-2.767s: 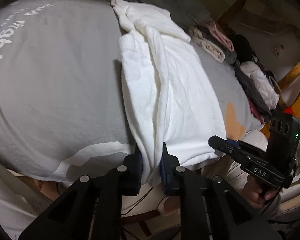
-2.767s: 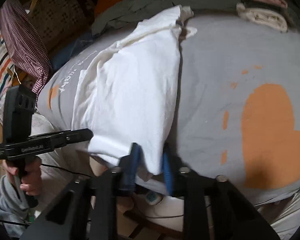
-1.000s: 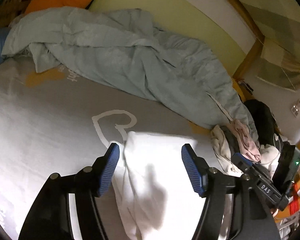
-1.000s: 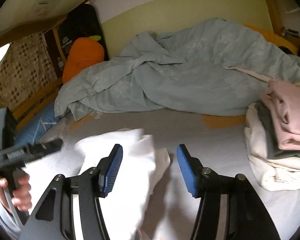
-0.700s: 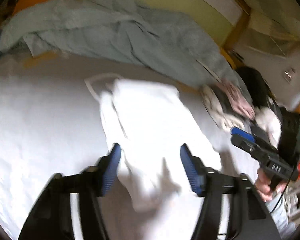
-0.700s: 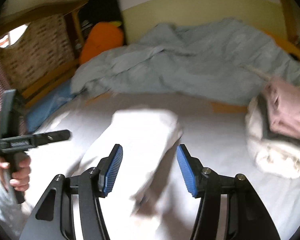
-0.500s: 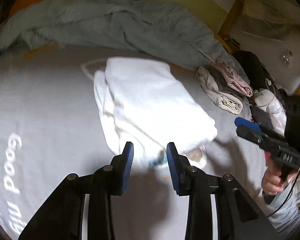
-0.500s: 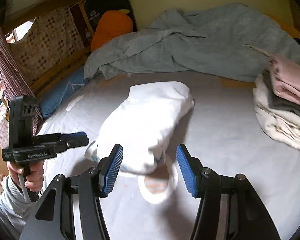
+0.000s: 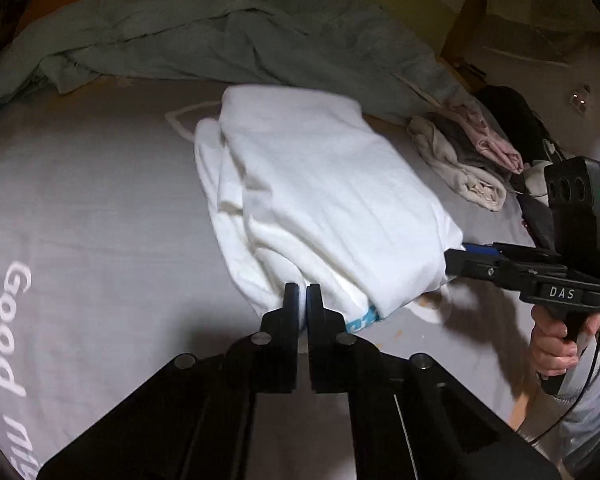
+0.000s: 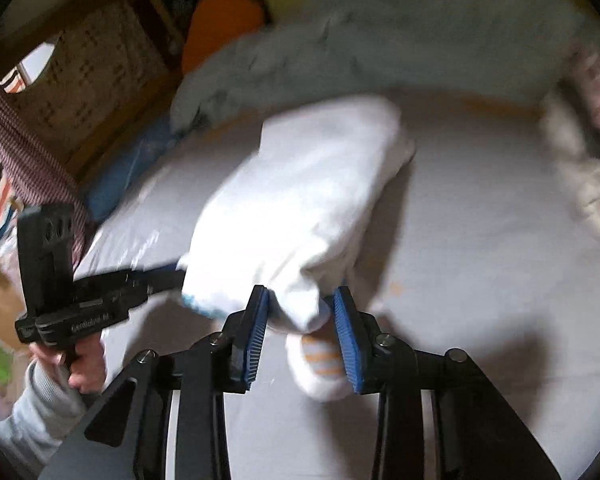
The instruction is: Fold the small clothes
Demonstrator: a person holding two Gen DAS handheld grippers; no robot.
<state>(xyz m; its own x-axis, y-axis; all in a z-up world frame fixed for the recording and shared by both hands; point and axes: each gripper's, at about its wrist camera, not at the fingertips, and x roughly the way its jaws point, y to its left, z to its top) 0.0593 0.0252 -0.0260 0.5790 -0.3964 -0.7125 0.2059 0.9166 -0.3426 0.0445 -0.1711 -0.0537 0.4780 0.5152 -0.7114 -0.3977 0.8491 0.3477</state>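
Observation:
A white garment (image 9: 320, 200), folded into a thick oblong, lies on the grey bed sheet (image 9: 80, 200). My left gripper (image 9: 302, 294) is shut, its tips pinching the garment's near edge; in the right wrist view the left gripper (image 10: 168, 276) reaches the garment's (image 10: 300, 200) left near corner. My right gripper (image 10: 302, 320) straddles the other near corner. Its jaws are closing, with cloth between the blue pads (image 10: 346, 320) but not pressed. From the left wrist view, the right gripper (image 9: 460, 256) pokes into the garment's right side.
A crumpled grey-blue duvet (image 9: 220, 40) fills the back of the bed. A stack of folded clothes (image 9: 460, 160) sits at the right, an orange cushion (image 10: 220, 28) by the headboard. A hand (image 9: 556, 344) grips the right tool. The sheet bears white lettering (image 9: 12, 320).
Both grippers dropped from above the bed to the garment's near edge. The left jaws went from wide apart to shut. The right jaws narrowed around the near corner.

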